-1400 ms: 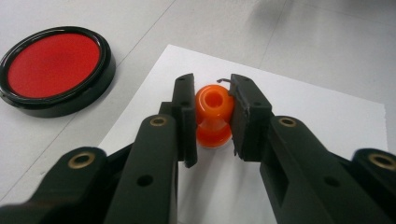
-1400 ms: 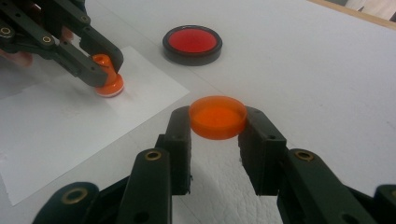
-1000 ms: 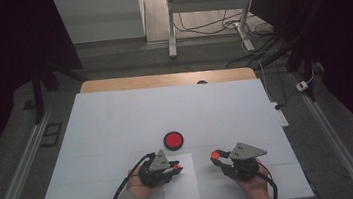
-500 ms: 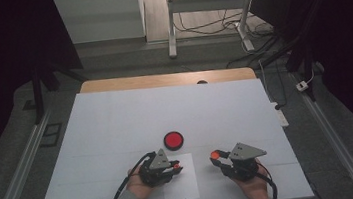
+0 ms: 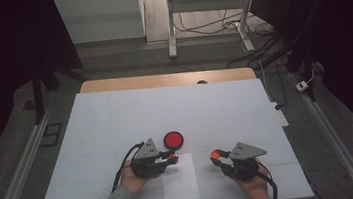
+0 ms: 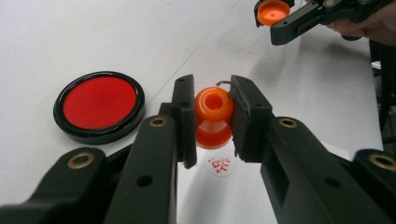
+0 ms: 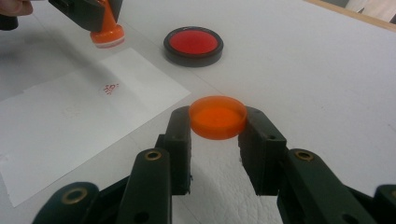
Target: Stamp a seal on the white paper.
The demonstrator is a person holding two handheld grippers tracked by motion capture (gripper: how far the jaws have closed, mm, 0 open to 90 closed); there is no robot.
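My left gripper is shut on an orange stamp, which hangs just above a white paper sheet. A small red stamped mark sits on the paper right under it. In the high view the left gripper is over the sheet's top edge. My right gripper is shut on the stamp's round orange cap, hollow side up, above the table to the right of the sheet. In the high view the right gripper points left toward the left one. In the right gripper view the stamp and the mark are at upper left.
A round red ink pad in a black case lies open just beyond the paper, also in the left gripper view as ink pad. The white table cover stretches far and wide. A wooden edge runs along the back.
My left gripper has lifted a little off the paper with the stamp in it. The right gripper has stayed where it was with the cap.
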